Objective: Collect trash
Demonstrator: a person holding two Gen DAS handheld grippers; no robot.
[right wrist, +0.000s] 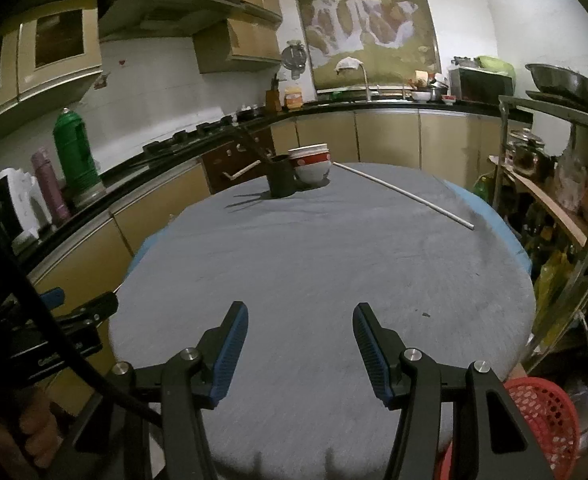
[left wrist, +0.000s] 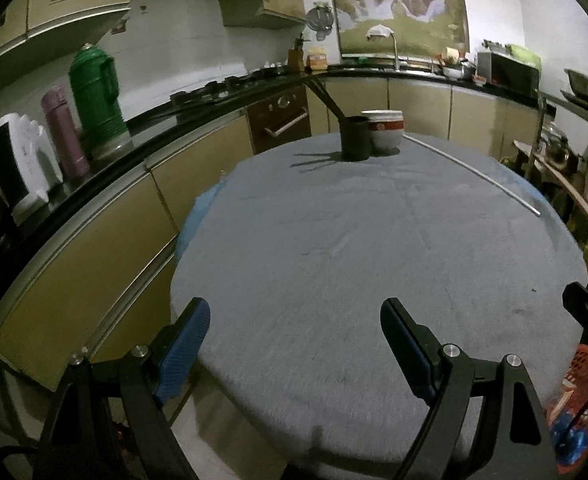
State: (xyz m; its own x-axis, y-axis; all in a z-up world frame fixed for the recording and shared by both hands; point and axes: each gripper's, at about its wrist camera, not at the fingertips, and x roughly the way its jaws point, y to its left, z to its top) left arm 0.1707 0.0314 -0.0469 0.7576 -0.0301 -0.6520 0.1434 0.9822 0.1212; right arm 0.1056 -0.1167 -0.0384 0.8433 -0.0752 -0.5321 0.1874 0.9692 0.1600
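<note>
A round table (left wrist: 333,248) with a grey cloth fills both views, and it also shows in the right wrist view (right wrist: 317,264). My left gripper (left wrist: 294,316) is open and empty above its near left edge. My right gripper (right wrist: 299,320) is open and empty above its near edge. A red mesh trash basket (right wrist: 541,412) stands on the floor at the lower right; its rim shows in the left wrist view (left wrist: 581,364). A small dark speck (right wrist: 425,314) lies on the cloth near the right edge. I see no other trash on the table.
At the table's far side stand a black chopstick holder (left wrist: 355,138) and stacked bowls (left wrist: 385,130). A thin white rod (left wrist: 477,174) lies at the far right. A counter (left wrist: 94,168) with flasks runs along the left. A metal rack (right wrist: 553,168) stands at the right.
</note>
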